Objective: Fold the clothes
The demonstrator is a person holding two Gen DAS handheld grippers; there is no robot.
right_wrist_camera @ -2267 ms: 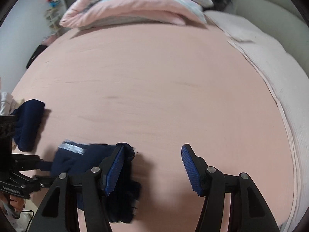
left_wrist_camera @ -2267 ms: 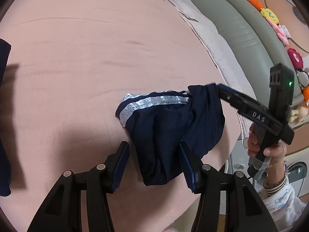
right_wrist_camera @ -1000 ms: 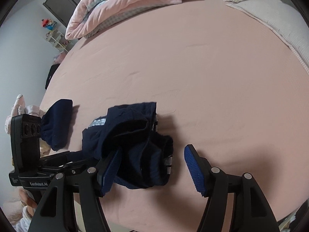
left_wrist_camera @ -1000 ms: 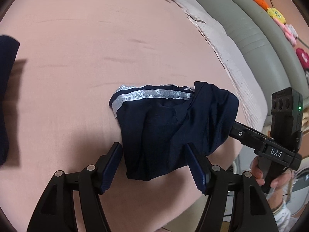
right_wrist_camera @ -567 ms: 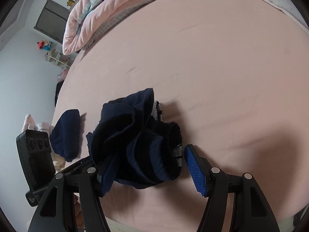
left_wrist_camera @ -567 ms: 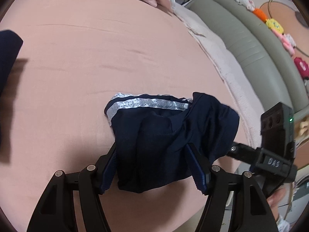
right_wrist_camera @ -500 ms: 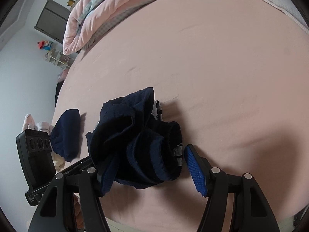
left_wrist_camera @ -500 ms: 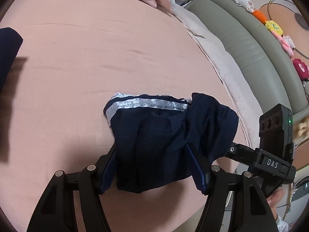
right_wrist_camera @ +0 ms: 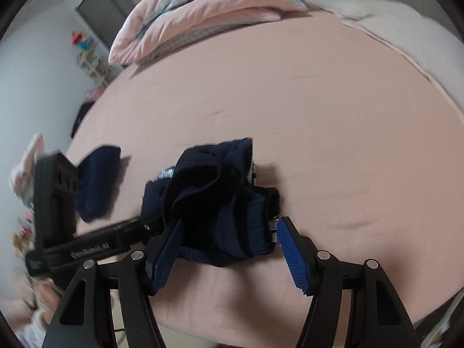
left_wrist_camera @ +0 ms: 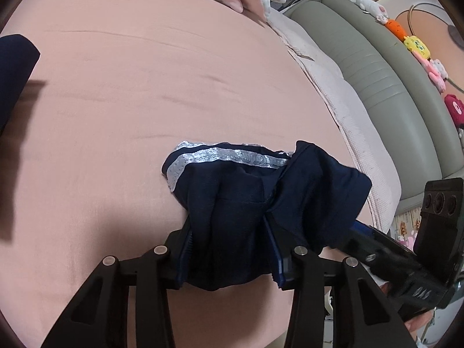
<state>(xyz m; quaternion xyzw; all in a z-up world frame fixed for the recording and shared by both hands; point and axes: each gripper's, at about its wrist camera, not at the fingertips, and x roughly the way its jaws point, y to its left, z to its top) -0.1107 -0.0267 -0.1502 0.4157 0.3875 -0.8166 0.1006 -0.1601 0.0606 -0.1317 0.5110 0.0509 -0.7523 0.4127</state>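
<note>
A crumpled navy garment (left_wrist_camera: 261,191) with a silver lace band lies near the front edge of the pink bed sheet (left_wrist_camera: 145,87). My left gripper (left_wrist_camera: 227,229) has its jaws closing on the near bunch of this cloth, and the pads press into it from both sides. In the right wrist view the same garment (right_wrist_camera: 220,179) sits between the blue pads of my right gripper (right_wrist_camera: 230,221), which stands open around its near edge without squeezing it. The tips of the other gripper are hidden under the cloth in each view.
A second, folded navy piece (right_wrist_camera: 98,182) lies to the left on the sheet. Pink quilts and pillows (right_wrist_camera: 208,8) are piled at the far end. A grey padded board (left_wrist_camera: 377,72) with plush toys (left_wrist_camera: 414,46) runs along the right.
The left jaws have narrowed from wide apart to pinching the bunched cloth. The right gripper has shifted a little, and the garment now lies closer between its pads.
</note>
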